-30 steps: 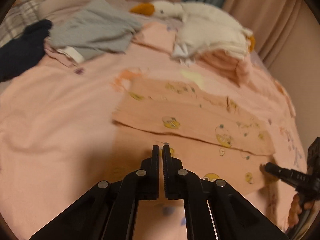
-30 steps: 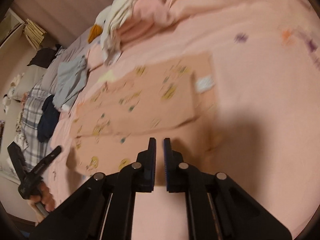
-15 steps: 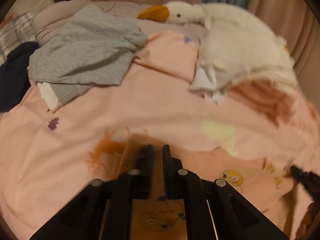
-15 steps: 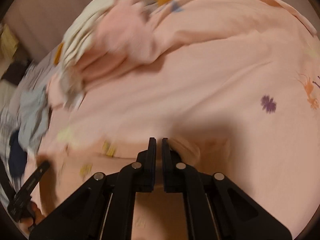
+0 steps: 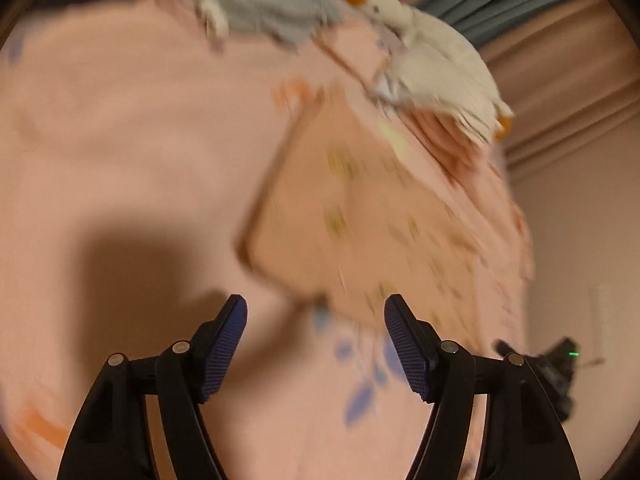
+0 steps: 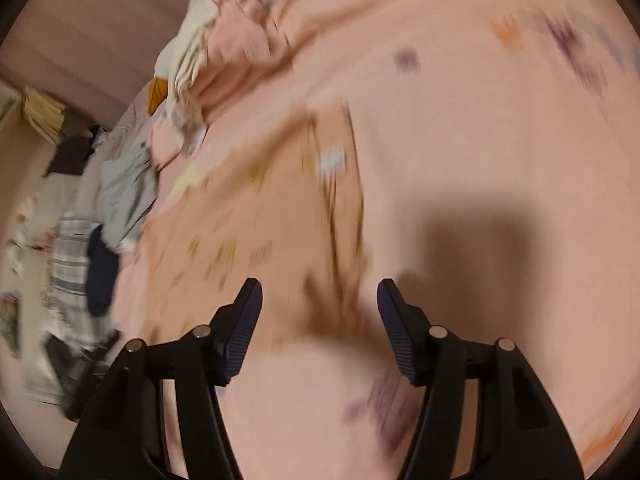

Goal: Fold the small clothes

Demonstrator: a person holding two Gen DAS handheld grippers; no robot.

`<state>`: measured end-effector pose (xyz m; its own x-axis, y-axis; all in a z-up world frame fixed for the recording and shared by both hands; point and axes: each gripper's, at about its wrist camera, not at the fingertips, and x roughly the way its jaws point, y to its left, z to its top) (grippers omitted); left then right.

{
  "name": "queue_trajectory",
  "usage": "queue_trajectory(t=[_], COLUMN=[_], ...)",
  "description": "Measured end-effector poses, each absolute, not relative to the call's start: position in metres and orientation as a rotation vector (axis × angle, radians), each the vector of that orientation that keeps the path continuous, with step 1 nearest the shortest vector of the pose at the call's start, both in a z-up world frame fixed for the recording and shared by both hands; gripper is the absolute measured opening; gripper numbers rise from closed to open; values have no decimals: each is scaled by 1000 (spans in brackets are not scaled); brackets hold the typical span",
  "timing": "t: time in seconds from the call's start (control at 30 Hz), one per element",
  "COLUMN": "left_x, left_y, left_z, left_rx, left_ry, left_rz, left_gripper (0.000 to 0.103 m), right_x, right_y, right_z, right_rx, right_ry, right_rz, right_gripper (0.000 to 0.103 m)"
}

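Oddly, each wrist camera catches something the other misses. From the left wrist view, the left gripper [image 5: 316, 312] hangs over the bed with its jaws spread wide and nothing between them; the folded peach garment [image 5: 352, 216] with small yellow prints lies flat on the pink bedsheet [image 5: 120, 140] just ahead of its right finger. Only this view shows the white plush goose [image 5: 432, 64] whole, a grey top [image 5: 264, 4] beside its beak, a grey-blue curtain [image 5: 500, 4] behind, and the right gripper [image 5: 552, 364] at the far right edge, too small and blurred to read there. The right wrist view shows the right gripper [image 6: 320, 304] with jaws wide and empty above the garment's [image 6: 256, 216] near end. Alone it shows, at far left, a plaid cloth [image 6: 68, 264], a dark navy piece [image 6: 102, 276] and a bare wall [image 6: 80, 40]. Both frames are motion-blurred.
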<state>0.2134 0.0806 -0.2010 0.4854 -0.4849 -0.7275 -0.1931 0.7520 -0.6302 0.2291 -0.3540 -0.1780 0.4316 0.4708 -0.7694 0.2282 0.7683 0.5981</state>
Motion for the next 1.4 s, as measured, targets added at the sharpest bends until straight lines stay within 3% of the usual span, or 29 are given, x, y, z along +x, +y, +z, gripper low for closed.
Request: queue_trajectory(t=[0.17, 0.43, 0.5, 0.53, 0.57, 0.6, 0.67, 0.8, 1.07, 1.13, 1.23, 1.3, 1.37, 1.4], left_x=[217, 282, 291, 297, 302, 307, 307, 284, 137, 93, 64, 55, 47, 47], left_y=[55, 43, 41, 37, 34, 30, 26, 28, 34, 27, 29, 56, 80, 90], left_z=[-229, -242, -241, -241, -241, -242, -241, -209, -161, -166, -204, -232, -232, -226], left_rx=[-845, -1042, -1060, -1036, -974, -896, -798, -700, -604, -544, -503, -664, -794, -817], left_ry=[1041, 887, 829, 820, 826, 853, 847, 834, 772, 772, 930, 983, 976, 976], left_rz=[-241, -212, -178, -158, -127, -68, -56, -24, -139, -164, -141, -155, -141, -96], left_gripper=[70, 70, 70, 59, 44, 21, 19, 6, 5, 6, 6, 12, 13, 14], right_x=[212, 259, 270, 273, 276, 279, 288, 278, 164, 121, 73, 52, 37, 32], right_y=[-321, -308, -309, -308, -309, -309, -310, -328, -330, -331, -334, -348, -369, -376], right_z=[-214, -234, -237, -237, -238, -240, -249, -239, -186, -185, -205, -224, -220, -211], right_rx=[898, 1081, 1095, 1086, 1065, 1040, 1026, 1084, 977, 927, 850, 886, 944, 919], right_ry=[1173, 1015, 978, 961, 943, 940, 934, 917, 896, 925, 1048, 1123, 1111, 1101], right_rz=[243, 203, 202, 200, 183, 164, 169, 274, 417, 450, 376, 344, 336, 307], right_gripper=[61, 60, 53, 49, 35, 13, 8, 8, 9, 10, 21, 15, 18, 25])
